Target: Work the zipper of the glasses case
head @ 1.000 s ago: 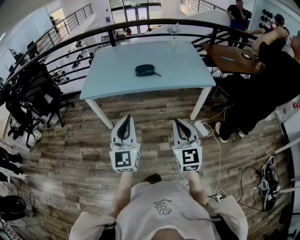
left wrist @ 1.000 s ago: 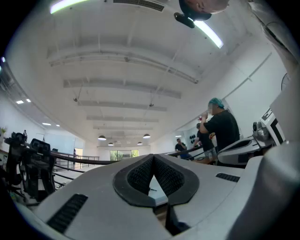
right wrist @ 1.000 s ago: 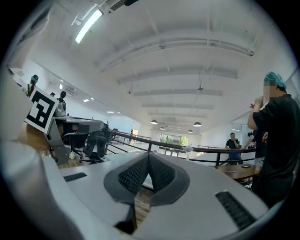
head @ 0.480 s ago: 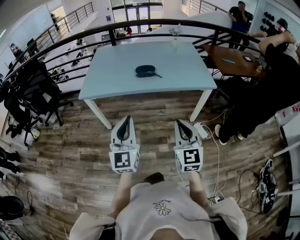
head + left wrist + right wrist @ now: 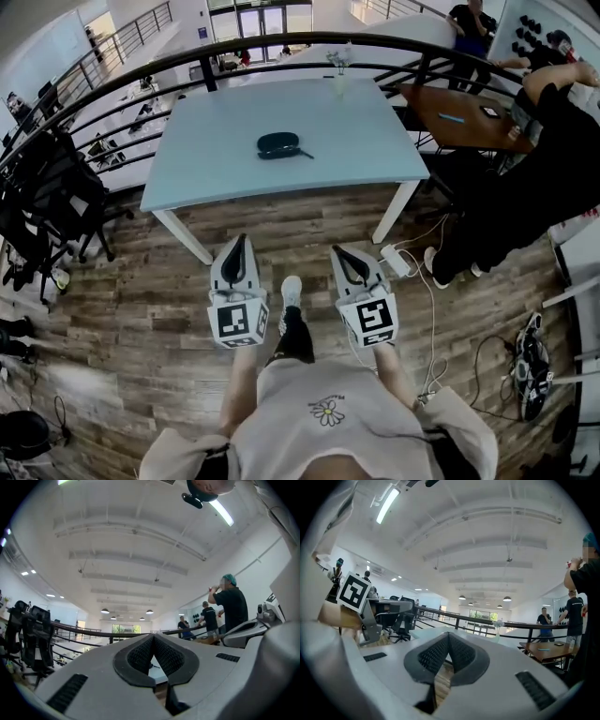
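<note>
A dark oval glasses case lies flat near the middle of a pale blue table in the head view, its zipper pull pointing right. Both grippers hang over the wooden floor, well short of the table's near edge. My left gripper is shut with nothing in it, and my right gripper is shut and empty too. In the left gripper view the pads meet at the tip, with a sliver of the table behind them. The right gripper view shows its pads closed on nothing.
A black railing curves behind the table. A small vase with flowers stands at the table's far edge. A person in black sits at a brown table to the right. Office chairs crowd the left. A power strip and cables lie on the floor.
The view has advanced slightly toward the table, and one foot now shows on the floor between the grippers. Both grippers stay shut and keep their places side by side.
</note>
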Available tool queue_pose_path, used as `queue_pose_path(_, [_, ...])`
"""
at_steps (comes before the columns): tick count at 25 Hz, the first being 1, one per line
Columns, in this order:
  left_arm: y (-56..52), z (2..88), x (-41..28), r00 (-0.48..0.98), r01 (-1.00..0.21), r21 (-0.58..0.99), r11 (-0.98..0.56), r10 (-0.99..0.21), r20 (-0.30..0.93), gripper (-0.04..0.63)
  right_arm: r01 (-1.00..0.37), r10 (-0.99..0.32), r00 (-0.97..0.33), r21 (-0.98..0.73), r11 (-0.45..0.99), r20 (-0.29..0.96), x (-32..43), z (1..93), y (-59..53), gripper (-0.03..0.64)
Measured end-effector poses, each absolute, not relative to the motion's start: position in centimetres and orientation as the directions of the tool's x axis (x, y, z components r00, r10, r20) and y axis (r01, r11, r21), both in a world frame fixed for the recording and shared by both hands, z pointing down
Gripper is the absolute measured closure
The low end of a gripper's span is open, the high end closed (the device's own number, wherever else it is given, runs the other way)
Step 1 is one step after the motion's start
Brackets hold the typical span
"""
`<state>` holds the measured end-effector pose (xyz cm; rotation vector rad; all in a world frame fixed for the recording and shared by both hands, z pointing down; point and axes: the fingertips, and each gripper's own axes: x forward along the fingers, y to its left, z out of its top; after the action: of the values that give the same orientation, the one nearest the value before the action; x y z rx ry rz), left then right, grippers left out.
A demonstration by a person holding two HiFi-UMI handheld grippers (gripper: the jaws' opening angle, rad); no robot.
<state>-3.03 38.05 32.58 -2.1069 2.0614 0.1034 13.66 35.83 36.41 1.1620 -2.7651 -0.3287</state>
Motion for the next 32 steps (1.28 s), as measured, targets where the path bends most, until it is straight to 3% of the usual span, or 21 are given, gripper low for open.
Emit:
queue_pose_path(6, [28.5, 32.7, -5.1, 0.048, -0.997, -0.076, -0.033, -0.978, -0.202, 0.581, -0.651, -0.702, -0.71, 0.334, 0.681, 0.046, 11.7, 37.0, 28.1, 0.609])
queue_pose_path(13, [12.7, 31.6, -8.4, 0.089, -0.993, -0.1, -0.07, -0.974, -0.208, 0.581, -0.687, -0.717, -0.695, 0.241, 0.685, 0.057, 7.4, 37.0, 12.3, 0.609])
queue_pose_path(21, [-4.1, 29.3, -14.0, 0.135, -0.986, -0.128, -0.106, -0.961, -0.243, 0.581, -0.706, -0.747, -0.665, 0.312, 0.636, 0.019, 0.8, 33.5, -5.6, 0.609])
queue_pose_path(32, [-10.1, 31.0, -18.1, 0.042, -0.998, -0.053, -0.034, -0.985, -0.168, 0.581, -0.678, -0.72, -0.691, 0.281, 0.679, 0.07, -3.4, 33.4, -13.6, 0.609])
